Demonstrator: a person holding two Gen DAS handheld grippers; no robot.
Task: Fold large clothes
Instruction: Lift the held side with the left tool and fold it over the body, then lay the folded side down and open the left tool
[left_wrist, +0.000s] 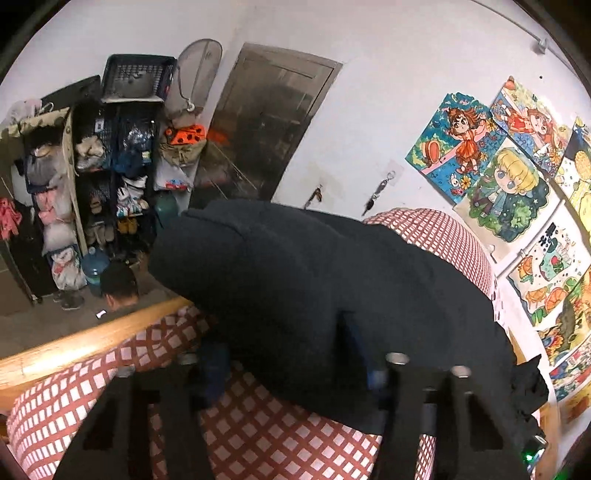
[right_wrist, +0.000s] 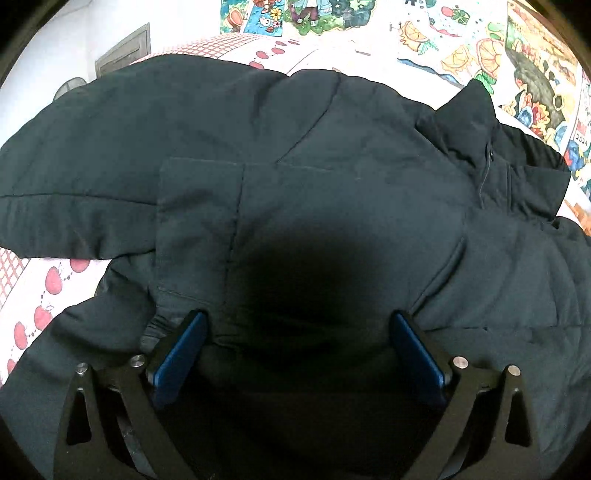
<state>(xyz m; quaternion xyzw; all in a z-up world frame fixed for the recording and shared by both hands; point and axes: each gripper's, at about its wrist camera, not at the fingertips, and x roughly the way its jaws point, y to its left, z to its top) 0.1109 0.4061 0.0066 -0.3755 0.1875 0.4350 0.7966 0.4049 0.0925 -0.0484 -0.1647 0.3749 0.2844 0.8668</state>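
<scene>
A large black padded jacket (right_wrist: 332, 177) lies spread on the bed, its collar (right_wrist: 476, 122) at the upper right and a sleeve (right_wrist: 74, 199) folded across to the left. My right gripper (right_wrist: 299, 332) is open, its blue pads (right_wrist: 181, 354) pressed down on the jacket's body. In the left wrist view the jacket (left_wrist: 295, 280) bulges up over a red-checked quilt (left_wrist: 258, 435). My left gripper (left_wrist: 288, 365) is open at the jacket's near edge, and the fabric covers part of its right finger (left_wrist: 373, 373).
A wooden bed rail (left_wrist: 92, 339) runs along the left. Beyond it a person's head (left_wrist: 118, 284) shows low by cluttered shelves (left_wrist: 110, 177) and a water jug (left_wrist: 94, 264). Children's drawings (left_wrist: 509, 177) cover the wall behind the bed. An apple-print sheet (right_wrist: 40, 295) lies beneath.
</scene>
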